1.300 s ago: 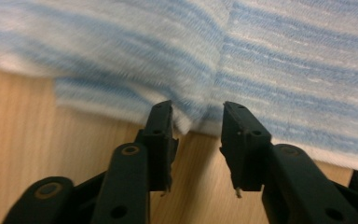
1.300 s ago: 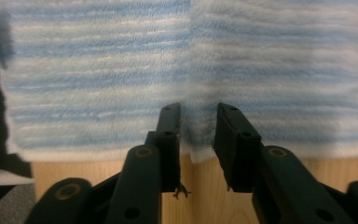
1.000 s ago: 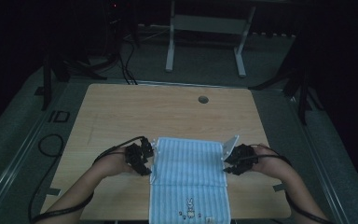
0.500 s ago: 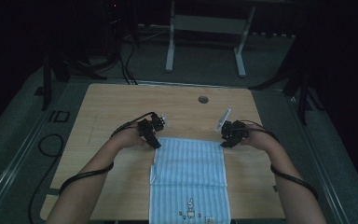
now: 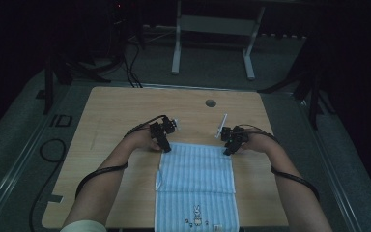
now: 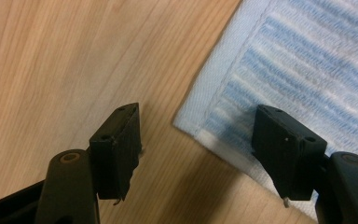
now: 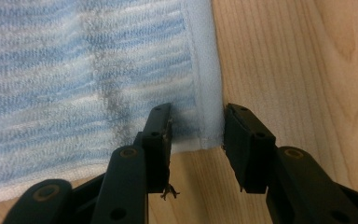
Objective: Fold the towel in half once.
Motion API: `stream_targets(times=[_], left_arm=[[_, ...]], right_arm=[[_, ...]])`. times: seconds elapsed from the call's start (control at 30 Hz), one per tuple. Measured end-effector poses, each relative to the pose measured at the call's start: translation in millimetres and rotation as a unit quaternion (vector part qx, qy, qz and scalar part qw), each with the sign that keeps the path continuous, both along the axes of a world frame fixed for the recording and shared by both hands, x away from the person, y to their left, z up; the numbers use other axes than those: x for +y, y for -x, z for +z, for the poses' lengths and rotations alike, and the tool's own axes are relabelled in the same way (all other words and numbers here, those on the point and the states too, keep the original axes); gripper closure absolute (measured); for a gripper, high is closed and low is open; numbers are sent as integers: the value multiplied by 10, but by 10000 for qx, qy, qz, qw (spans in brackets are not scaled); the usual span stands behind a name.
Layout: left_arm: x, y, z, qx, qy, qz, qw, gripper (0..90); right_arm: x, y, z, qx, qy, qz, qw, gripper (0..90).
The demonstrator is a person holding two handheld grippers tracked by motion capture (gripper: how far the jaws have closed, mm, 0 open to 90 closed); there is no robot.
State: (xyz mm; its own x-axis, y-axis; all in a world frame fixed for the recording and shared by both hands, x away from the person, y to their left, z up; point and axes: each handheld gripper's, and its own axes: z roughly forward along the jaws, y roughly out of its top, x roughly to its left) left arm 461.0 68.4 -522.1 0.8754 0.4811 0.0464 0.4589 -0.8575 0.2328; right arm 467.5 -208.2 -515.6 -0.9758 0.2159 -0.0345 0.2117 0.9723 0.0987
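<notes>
We have the blue striped towel (image 5: pixel 195 181) flat on the table (image 5: pixel 121 111). Our left gripper (image 6: pixel 198 135) has just been opening, its jaws wide astride a far corner, pinching nothing. Our right gripper (image 7: pixel 196 128) stands narrower around the other corner, the pads apparently not pressing; lifting now could drag that corner and rumple the towel.

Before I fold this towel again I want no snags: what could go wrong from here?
The right gripper straddles the blue striped towel's corner, so lifting away could drag it out of line. The left gripper, jaws just opening, has let its corner go, but one finger sits over the cloth and might catch. The near end overhangs the wooden table's edge and may slide.
</notes>
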Motion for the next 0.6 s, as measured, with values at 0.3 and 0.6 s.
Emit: stream_targets(times=[0.3, 0.6], left_arm=[[-64, 88, 29, 231, 167, -349, 9990, 753], [-34, -14, 170, -222, 49, -150, 9996, 848]], right_arm=[[0, 2, 0, 373, -37, -60, 9993, 828], [10, -107, 70, 44, -21, -329, 9994, 840]])
